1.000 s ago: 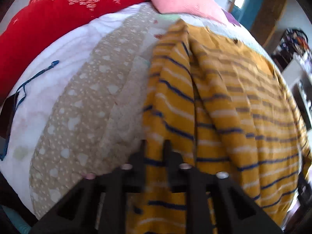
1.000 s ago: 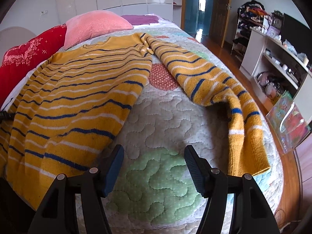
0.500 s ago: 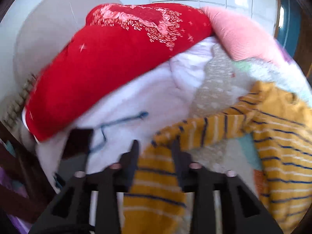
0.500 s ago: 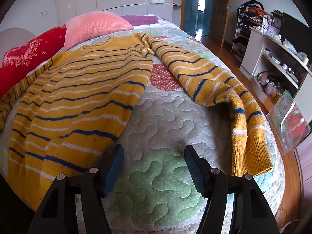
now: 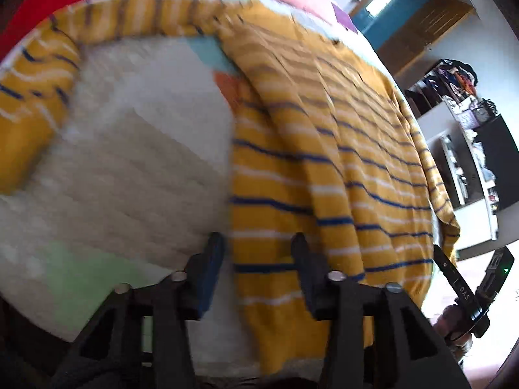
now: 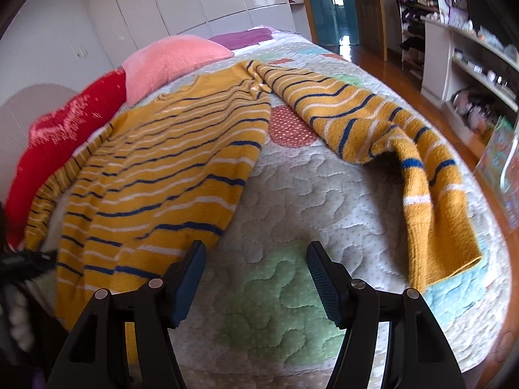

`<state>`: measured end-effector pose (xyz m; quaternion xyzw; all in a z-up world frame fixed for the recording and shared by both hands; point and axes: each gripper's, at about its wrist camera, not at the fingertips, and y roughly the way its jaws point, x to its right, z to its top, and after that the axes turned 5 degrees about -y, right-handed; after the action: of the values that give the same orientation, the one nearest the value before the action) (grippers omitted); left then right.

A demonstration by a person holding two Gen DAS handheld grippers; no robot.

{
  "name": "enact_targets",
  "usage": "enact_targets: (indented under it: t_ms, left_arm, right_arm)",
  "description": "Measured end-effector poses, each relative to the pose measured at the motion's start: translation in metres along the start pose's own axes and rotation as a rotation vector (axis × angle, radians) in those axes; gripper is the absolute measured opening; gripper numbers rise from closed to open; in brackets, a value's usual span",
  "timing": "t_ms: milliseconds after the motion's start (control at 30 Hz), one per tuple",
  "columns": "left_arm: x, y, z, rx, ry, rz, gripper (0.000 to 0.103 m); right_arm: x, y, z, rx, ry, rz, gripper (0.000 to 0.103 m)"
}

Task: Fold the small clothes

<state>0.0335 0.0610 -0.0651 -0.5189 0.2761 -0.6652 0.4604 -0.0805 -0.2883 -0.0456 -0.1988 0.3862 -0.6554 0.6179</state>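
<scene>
Bed [image 6: 292,194] covered by a quilted patchwork spread; striped mustard sweater [image 6: 155,175] laid flat across its left half, one sleeve [image 6: 418,175] stretched right toward the bed edge, the other sleeve [image 5: 39,97] curved along the pillow side; red pillow [image 6: 58,136] and pink pillow [image 6: 168,61] seen at the head; left tongs [image 5: 258,265] parted, empty, above the sweater hem; right tongs [image 6: 256,278] parted, empty, over bare quilt.

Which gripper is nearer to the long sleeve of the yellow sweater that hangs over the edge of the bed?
Right. The right gripper hovers open above the quilt, beside that sleeve. The left gripper, also open, is at the sweater's body, on the far side.
</scene>
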Motion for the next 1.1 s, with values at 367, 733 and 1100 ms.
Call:
enact_targets:
  t_ms: [367,733,1100]
  left_arm:
    - [-0.003,-0.017,0.004,0.076,-0.038,0.012,0.007]
    - [-0.025,-0.069,-0.011,0.185,-0.121,0.073,0.008]
    - [-0.021,-0.097,-0.018,0.265,-0.09,0.083,0.025]
  right_arm:
    - [-0.026,0.023,0.005,-0.03,-0.022,0.18,0.023]
    - [-0.009,-0.016,0.0,-0.03,0.01,0.188,0.005]
    - [0.046,-0.013,-0.011,-0.079,0.208,0.248,0.039]
